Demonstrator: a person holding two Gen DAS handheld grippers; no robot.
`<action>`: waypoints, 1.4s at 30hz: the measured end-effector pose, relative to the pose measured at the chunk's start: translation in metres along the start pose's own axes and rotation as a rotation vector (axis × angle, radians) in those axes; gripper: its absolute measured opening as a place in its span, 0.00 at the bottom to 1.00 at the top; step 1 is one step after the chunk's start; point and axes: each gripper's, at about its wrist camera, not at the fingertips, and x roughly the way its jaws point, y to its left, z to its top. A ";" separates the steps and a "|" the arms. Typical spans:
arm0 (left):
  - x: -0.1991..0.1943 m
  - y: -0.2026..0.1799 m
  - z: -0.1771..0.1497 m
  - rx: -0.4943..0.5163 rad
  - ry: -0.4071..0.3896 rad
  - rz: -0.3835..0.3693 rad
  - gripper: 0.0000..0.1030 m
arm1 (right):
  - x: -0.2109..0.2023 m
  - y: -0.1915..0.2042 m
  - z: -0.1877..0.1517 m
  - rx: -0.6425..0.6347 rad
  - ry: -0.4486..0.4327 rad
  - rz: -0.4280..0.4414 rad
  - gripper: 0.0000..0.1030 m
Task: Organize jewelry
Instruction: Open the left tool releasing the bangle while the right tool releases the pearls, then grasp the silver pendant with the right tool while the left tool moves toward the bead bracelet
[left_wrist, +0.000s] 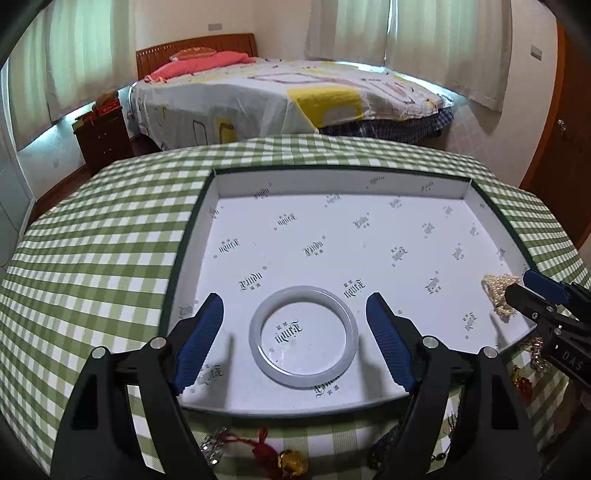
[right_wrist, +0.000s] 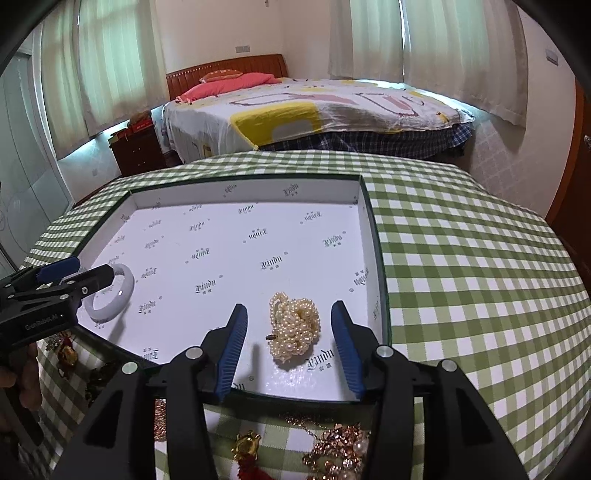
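Note:
A shallow white box (left_wrist: 369, 184) (right_wrist: 258, 188) with printed lettering lies open on the green checked tablecloth. A pale translucent bangle (left_wrist: 303, 336) (right_wrist: 110, 295) rests flat on its floor, between the blue pads of my left gripper (left_wrist: 295, 310) (right_wrist: 92, 273), which stands open and clear of it. A heap of cream pearl strands (right_wrist: 293, 328) (left_wrist: 498, 293) sits near the box's front right corner. My right gripper (right_wrist: 290, 314) (left_wrist: 524, 284) straddles the pearls, open, pads not touching them.
Loose jewelry lies on the cloth in front of the box: a gold charm with red tassel (right_wrist: 247, 446) (left_wrist: 291, 459), rose-gold chains (right_wrist: 340, 450) and darker pieces (right_wrist: 66, 350). A bed (left_wrist: 280, 99) stands beyond the table. A hand (right_wrist: 22, 373) shows at the left edge.

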 end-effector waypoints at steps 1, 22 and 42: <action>-0.004 0.000 -0.001 -0.001 -0.009 0.004 0.76 | -0.003 0.000 0.000 0.000 -0.005 -0.001 0.46; -0.113 0.018 -0.070 -0.115 -0.169 0.083 0.76 | -0.078 0.029 -0.057 -0.005 -0.077 0.025 0.47; -0.150 0.040 -0.143 -0.175 -0.112 0.118 0.76 | -0.086 0.076 -0.126 -0.119 0.011 0.110 0.44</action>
